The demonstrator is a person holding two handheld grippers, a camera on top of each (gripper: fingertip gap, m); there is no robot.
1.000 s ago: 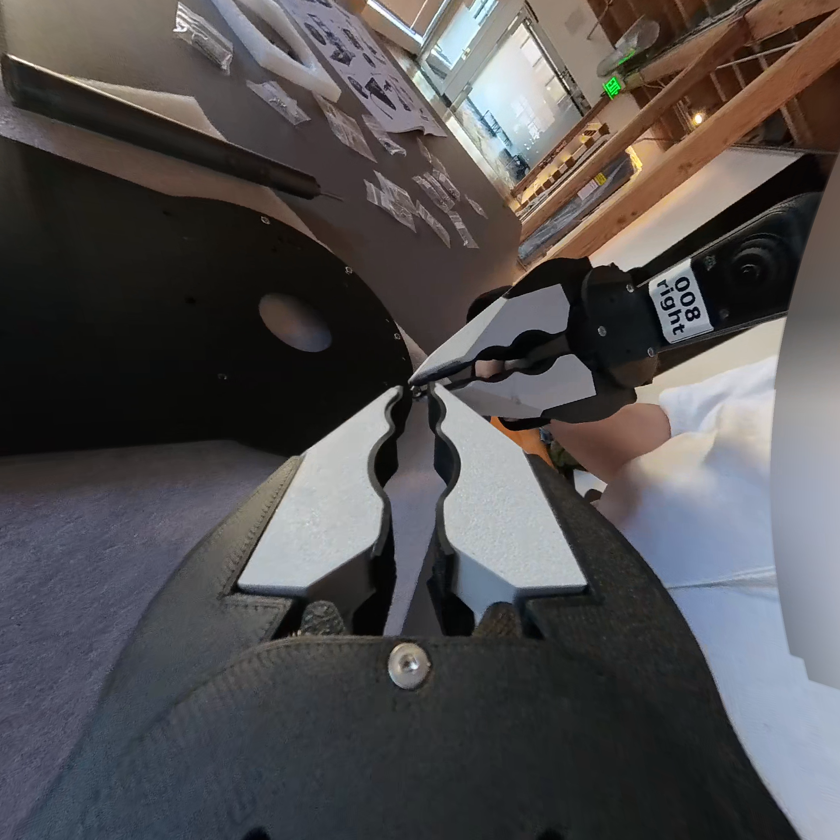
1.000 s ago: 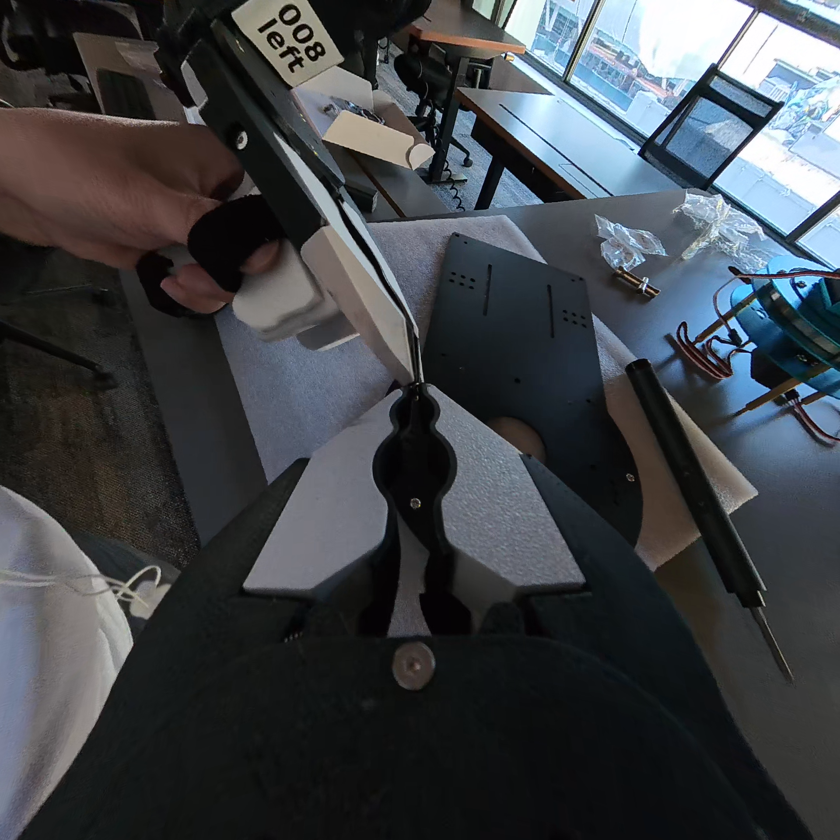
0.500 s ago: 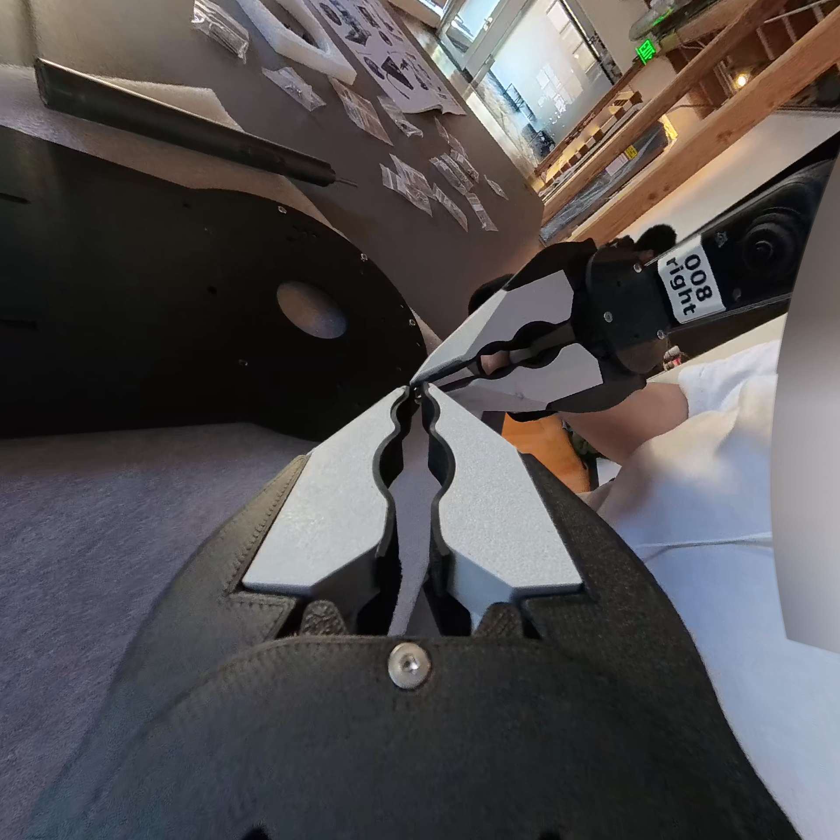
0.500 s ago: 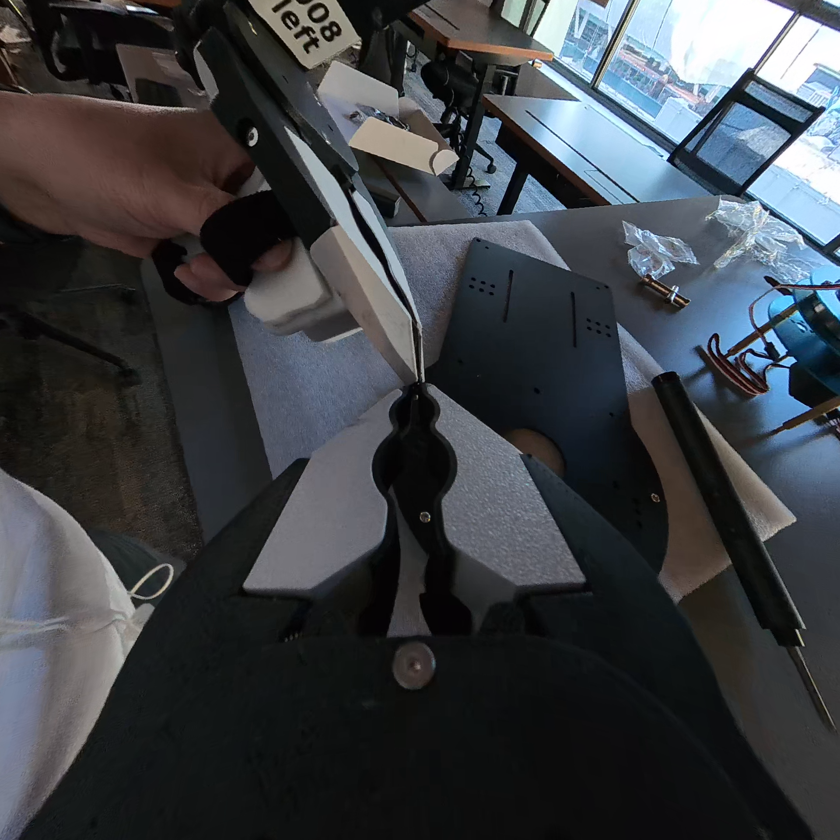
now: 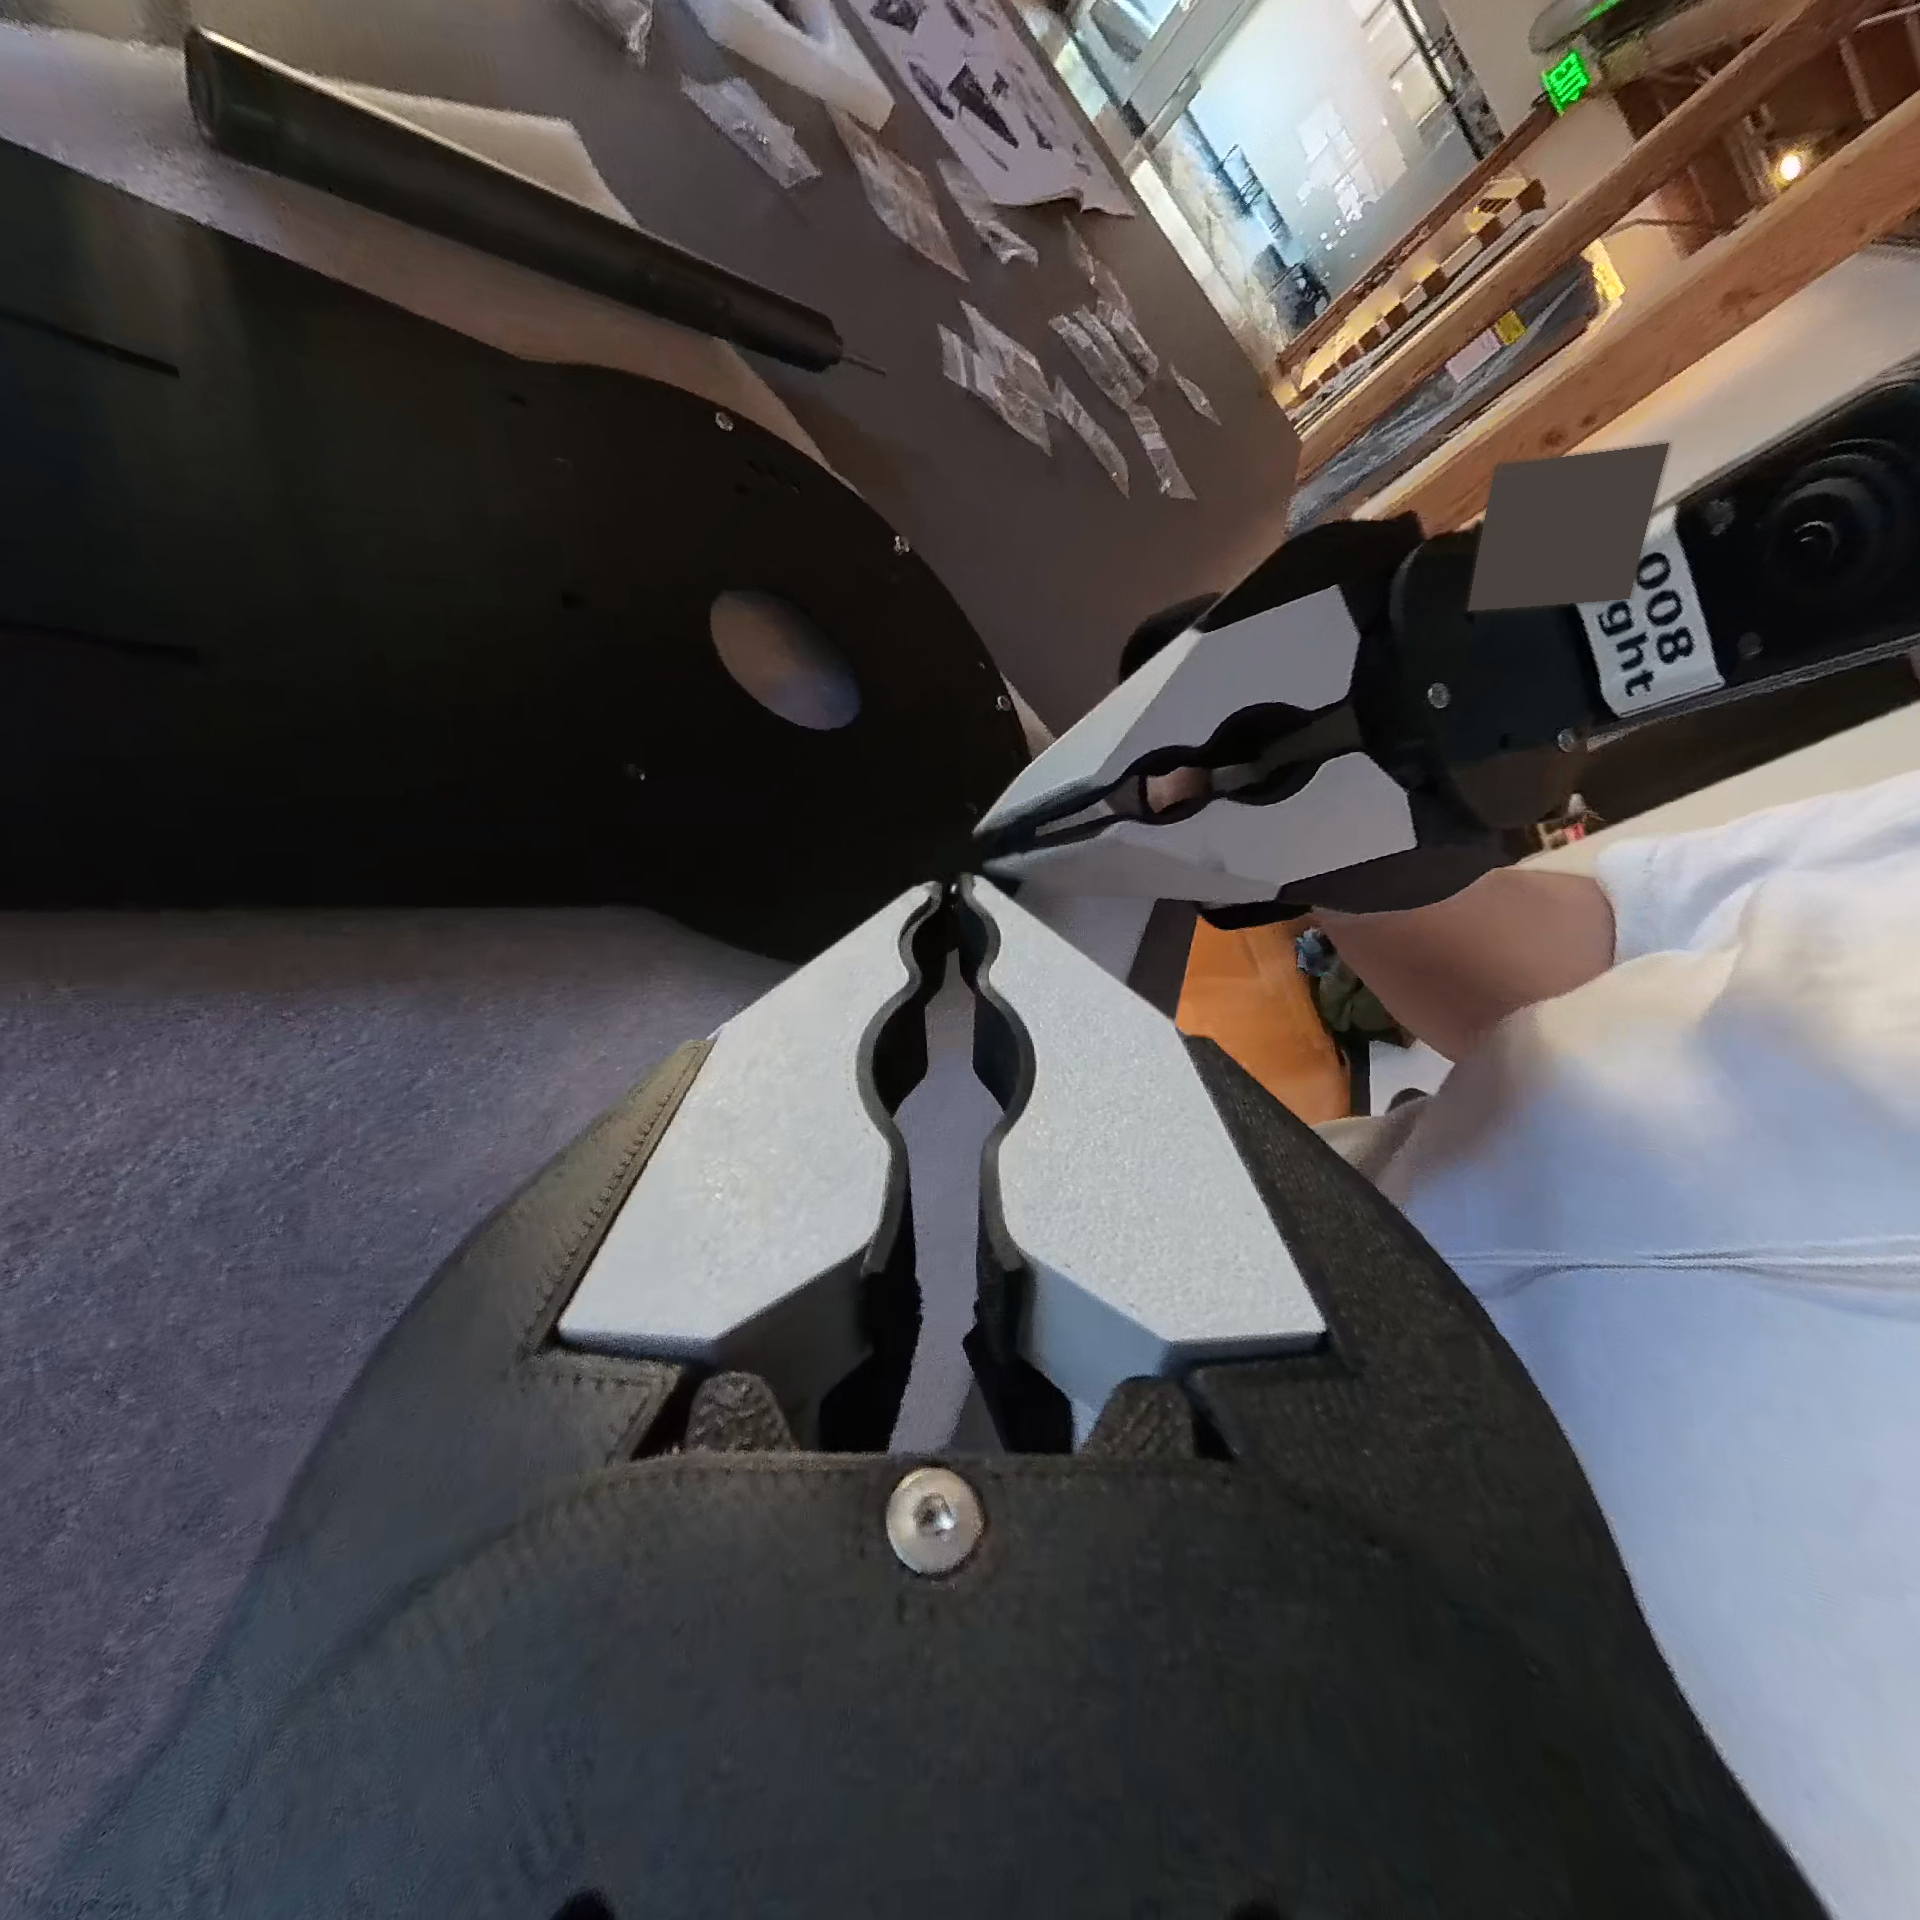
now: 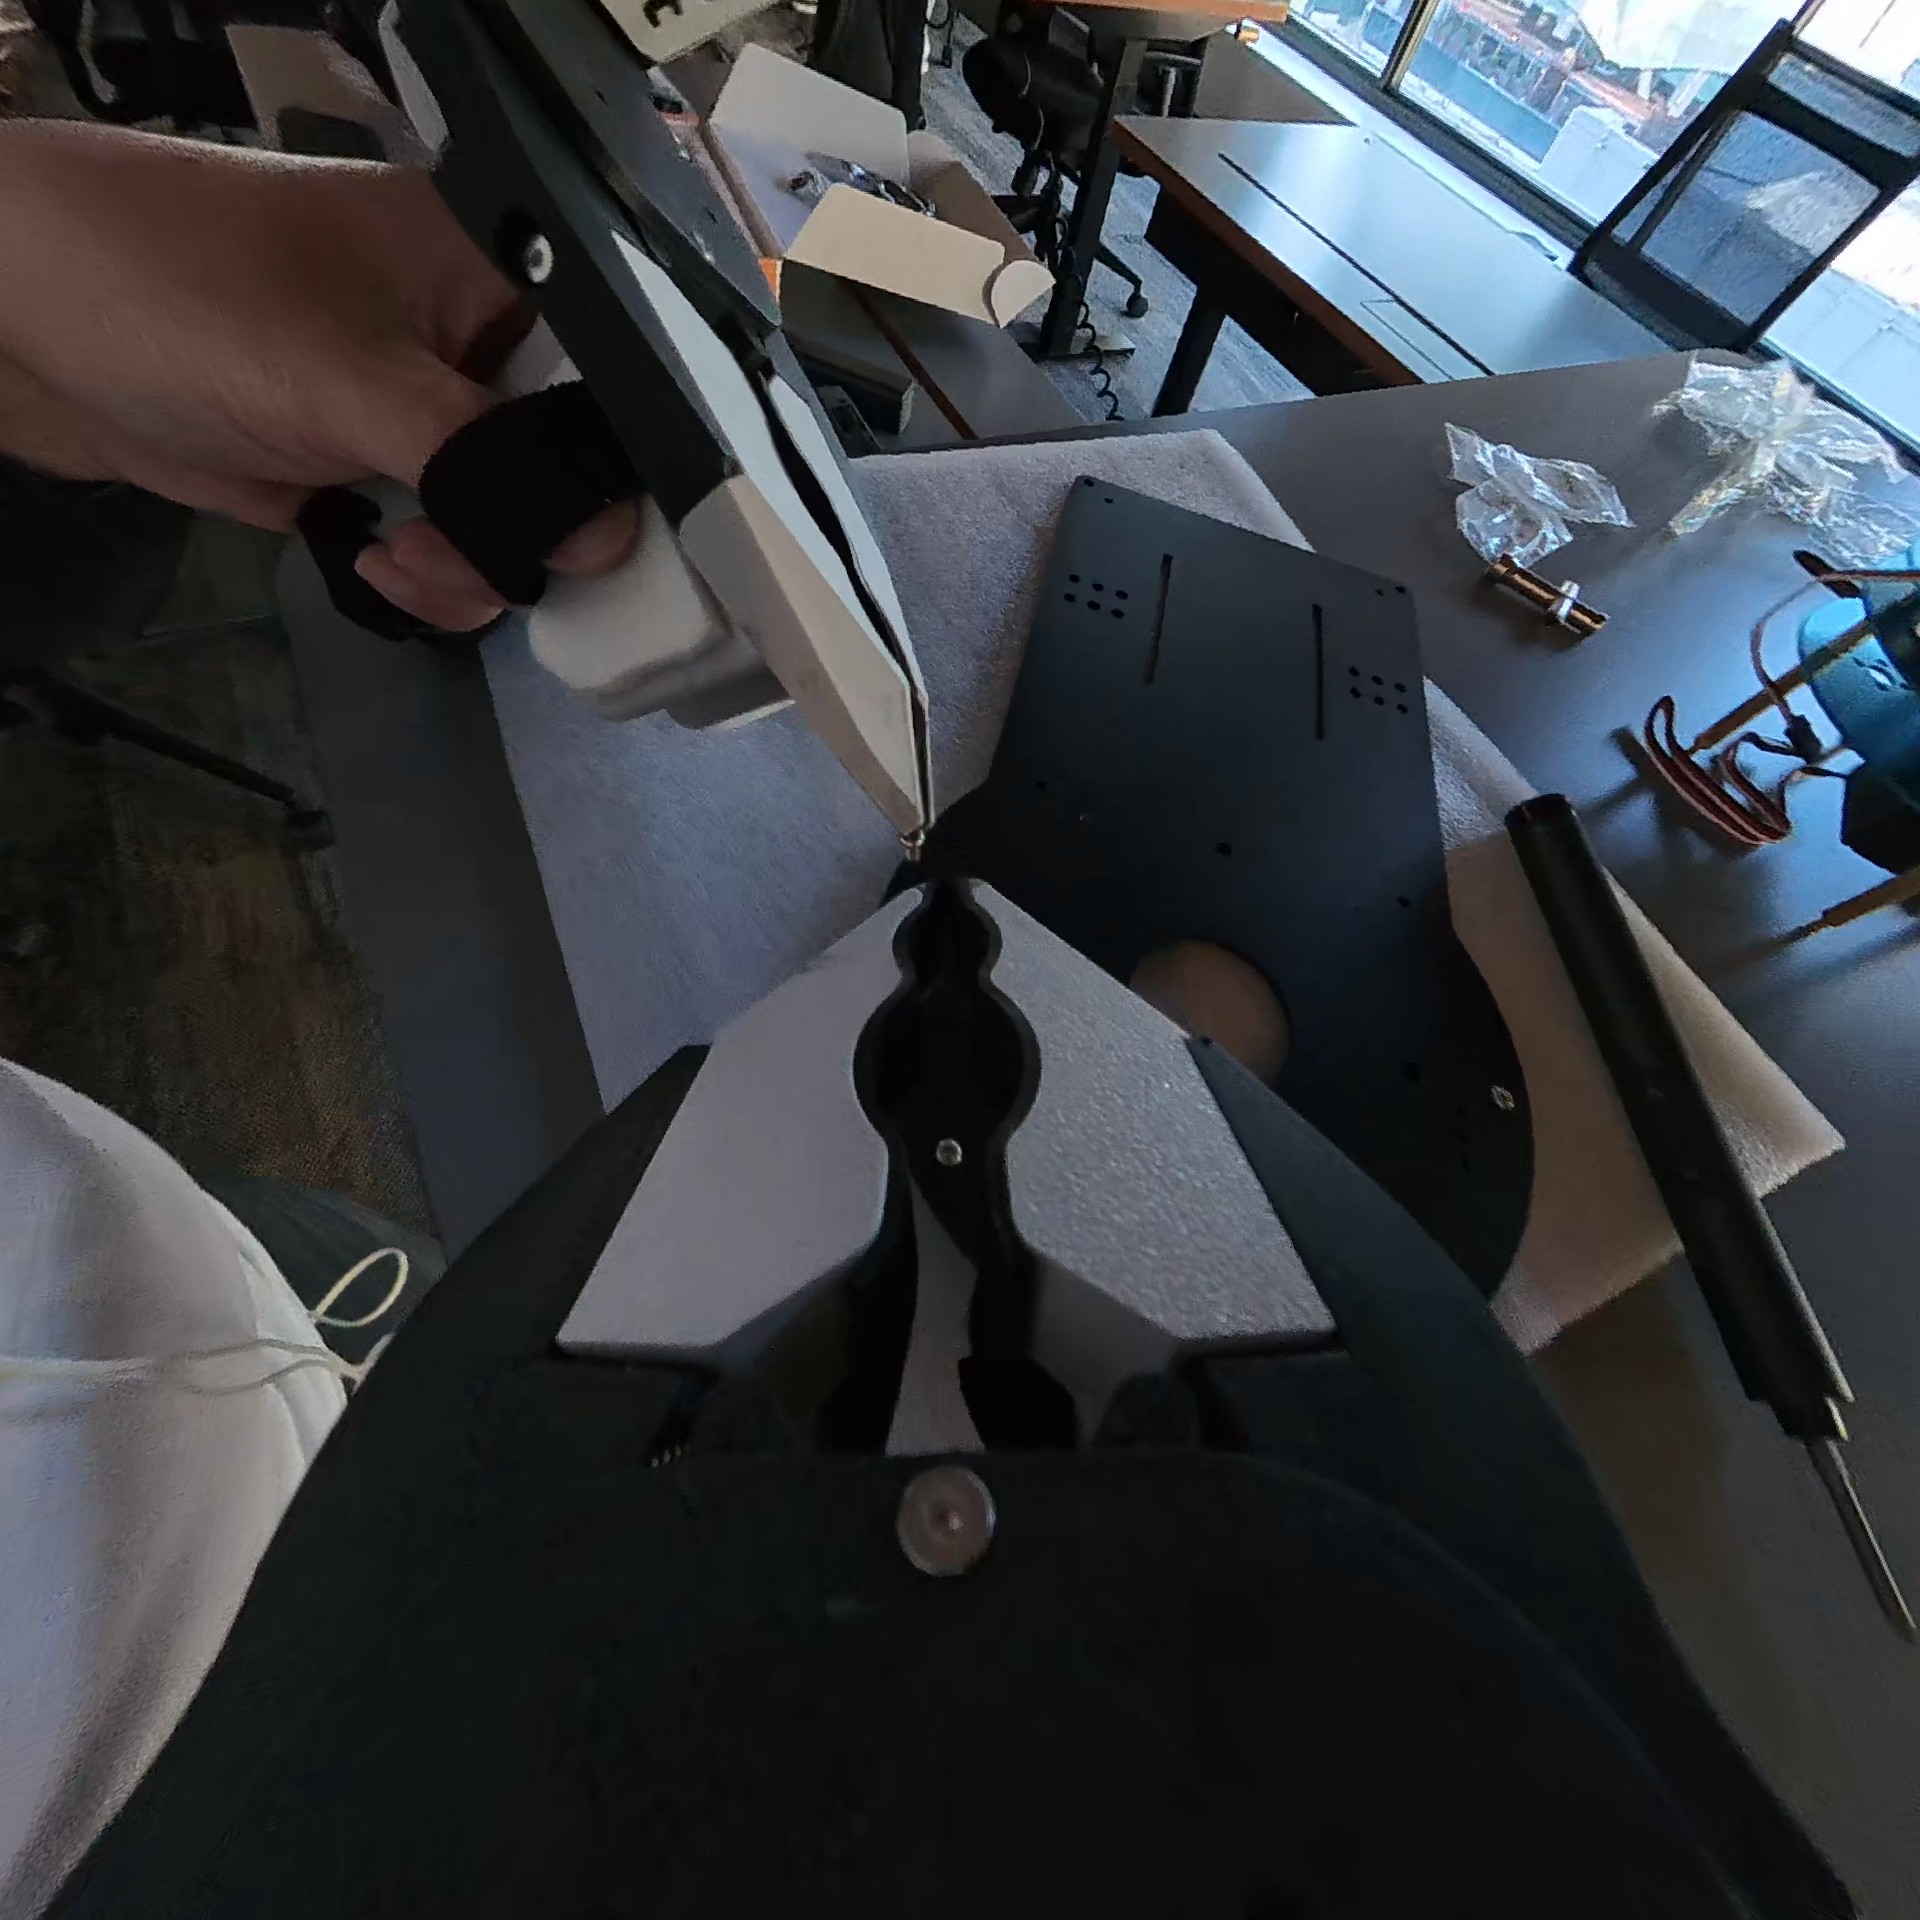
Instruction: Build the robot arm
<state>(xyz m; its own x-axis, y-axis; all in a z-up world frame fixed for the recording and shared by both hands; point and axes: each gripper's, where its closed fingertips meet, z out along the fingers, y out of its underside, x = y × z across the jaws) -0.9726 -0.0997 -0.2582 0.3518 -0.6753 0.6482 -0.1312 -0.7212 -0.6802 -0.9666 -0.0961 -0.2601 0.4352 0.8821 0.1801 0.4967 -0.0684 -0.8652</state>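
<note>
My left gripper [image 5: 951,896] is shut, fingertips together. In the right wrist view the left gripper [image 6: 916,816] points down and pinches a tiny silver screw [image 6: 912,831] at its tip. My right gripper [image 6: 940,890] is shut, its tip just below that screw with a small gap. In the left wrist view the right gripper [image 5: 985,831] comes in from the right, tip close to mine. Both hover over the rounded end of a black plate [image 6: 1247,779] with a round hole [image 5: 784,675], lying on a white foam sheet [image 6: 675,810].
A black screwdriver [image 6: 1683,1122] lies on the foam's right edge and also shows in the left wrist view [image 5: 499,208]. Clear plastic bags [image 6: 1527,499], a brass standoff [image 6: 1548,603] and a blue device with wires [image 6: 1870,644] sit farther on the grey table. A hand [image 6: 260,343] holds the left gripper. Less than 4 cm separates the two grippers' tips. Left tips and right tips are each some 11 cm from the black plate [image 6: 1247,779]. Seen from the left wrist view [image 5: 408,531] as well.
The two grippers' tips were touching; now they stand slightly apart, with the tiny screw at the left gripper's tip. Both have shifted a little over the plate's rounded end.
</note>
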